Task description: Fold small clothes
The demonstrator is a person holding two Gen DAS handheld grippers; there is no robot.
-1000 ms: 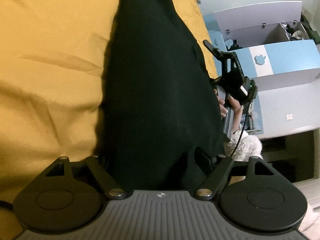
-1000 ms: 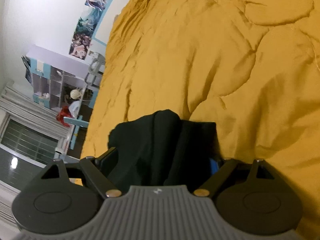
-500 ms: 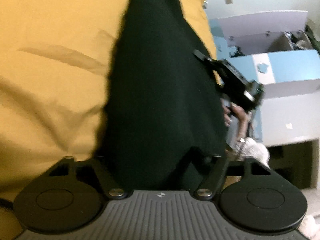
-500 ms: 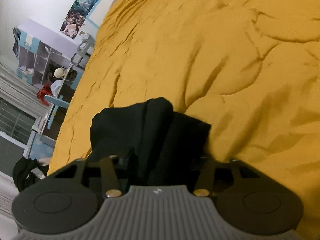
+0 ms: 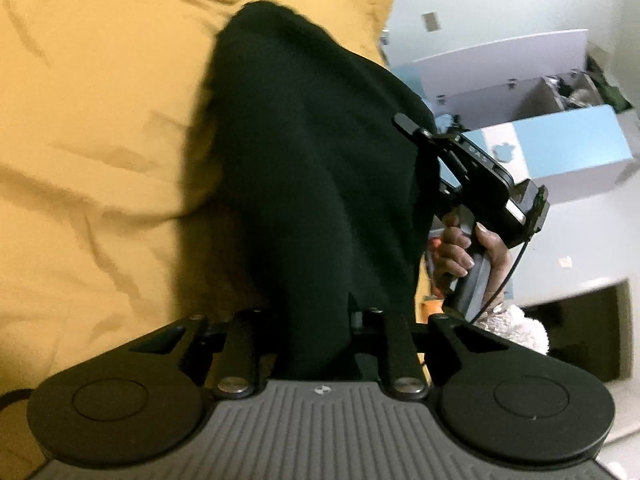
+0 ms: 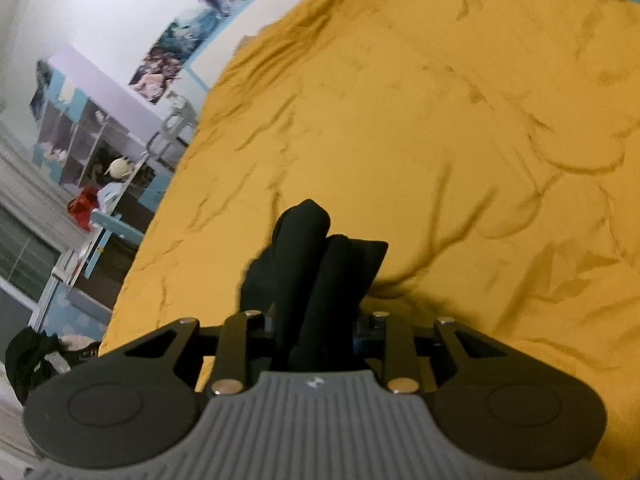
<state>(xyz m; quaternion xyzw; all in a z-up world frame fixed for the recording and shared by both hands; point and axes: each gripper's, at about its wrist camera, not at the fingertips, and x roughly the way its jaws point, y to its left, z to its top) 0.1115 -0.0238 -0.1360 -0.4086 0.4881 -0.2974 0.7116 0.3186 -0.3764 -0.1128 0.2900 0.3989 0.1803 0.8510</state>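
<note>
- A mustard-yellow quilted bedspread fills most of both views, its surface rumpled with creases and stitched puffs.
- A white wall behind the bed carries a slanting row of posters.
- A shelf unit in lilac and pale blue stands near the bed's edge, with small items in its cubbies and a red object just below.
- Beyond the bed's other side sits an open blue-and-white storage box beside a pale desk.
- The black garment is lifted off the bedspread, stretched between the two tools and hanging in folds.
- The left gripper has its jaws pinching one end of the garment.
- The right gripper pinches the bunched other end; in the left view the person's right hand wraps that tool's handle.
- A dark heap of cloth lies on the floor by the bed.
</note>
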